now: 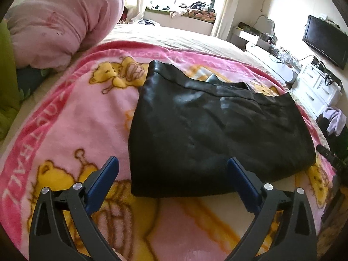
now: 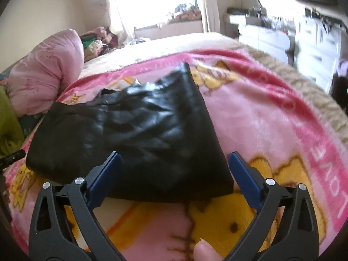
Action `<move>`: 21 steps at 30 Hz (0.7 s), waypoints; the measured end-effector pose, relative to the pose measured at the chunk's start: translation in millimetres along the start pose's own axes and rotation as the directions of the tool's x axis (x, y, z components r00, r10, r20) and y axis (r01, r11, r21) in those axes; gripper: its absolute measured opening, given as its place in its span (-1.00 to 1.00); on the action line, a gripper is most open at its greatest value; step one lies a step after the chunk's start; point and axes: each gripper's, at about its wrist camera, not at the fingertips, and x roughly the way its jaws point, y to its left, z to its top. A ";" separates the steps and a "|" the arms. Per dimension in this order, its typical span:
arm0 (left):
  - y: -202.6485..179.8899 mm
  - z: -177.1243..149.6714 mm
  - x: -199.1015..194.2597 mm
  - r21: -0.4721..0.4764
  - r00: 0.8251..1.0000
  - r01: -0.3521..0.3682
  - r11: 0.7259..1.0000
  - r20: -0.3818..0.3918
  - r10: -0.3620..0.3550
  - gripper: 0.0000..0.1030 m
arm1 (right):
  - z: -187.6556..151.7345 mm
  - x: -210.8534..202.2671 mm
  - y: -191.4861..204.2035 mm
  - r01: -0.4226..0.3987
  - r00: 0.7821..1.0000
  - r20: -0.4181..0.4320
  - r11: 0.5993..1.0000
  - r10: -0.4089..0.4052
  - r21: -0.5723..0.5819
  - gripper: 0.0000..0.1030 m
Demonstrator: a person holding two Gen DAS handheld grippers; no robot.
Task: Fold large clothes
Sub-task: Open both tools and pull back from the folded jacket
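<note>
A black leather-like garment [image 1: 206, 126] lies folded into a compact block on a pink cartoon blanket [image 1: 87, 117]. It also shows in the right wrist view [image 2: 134, 134], on the same blanket [image 2: 256, 117]. My left gripper [image 1: 173, 174] is open and empty, just above the garment's near left corner. My right gripper [image 2: 174, 169] is open and empty, its jaws spread either side of the garment's near right corner, a little above it.
A rolled pink quilt [image 1: 65, 21] lies at the far left of the bed. A white dresser [image 1: 319, 84] with a TV [image 1: 324, 41] stands to the right. A window sill with piled clothes [image 1: 195, 8] is behind. The other gripper's tip [image 2: 13, 157] shows at the left.
</note>
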 end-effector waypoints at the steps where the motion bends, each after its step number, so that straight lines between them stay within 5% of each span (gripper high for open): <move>1: 0.2 -0.5 -1.3 0.000 1.000 -0.003 1.000 0.002 0.003 0.91 | 1.5 -2.6 4.6 0.001 1.000 0.015 1.000 -0.001 -0.013 0.81; 21: 37.6 -6.7 -26.1 -0.075 0.997 -0.066 0.995 0.028 0.068 0.91 | -5.4 -11.4 117.3 -0.175 0.985 -0.012 0.972 0.175 -0.156 0.82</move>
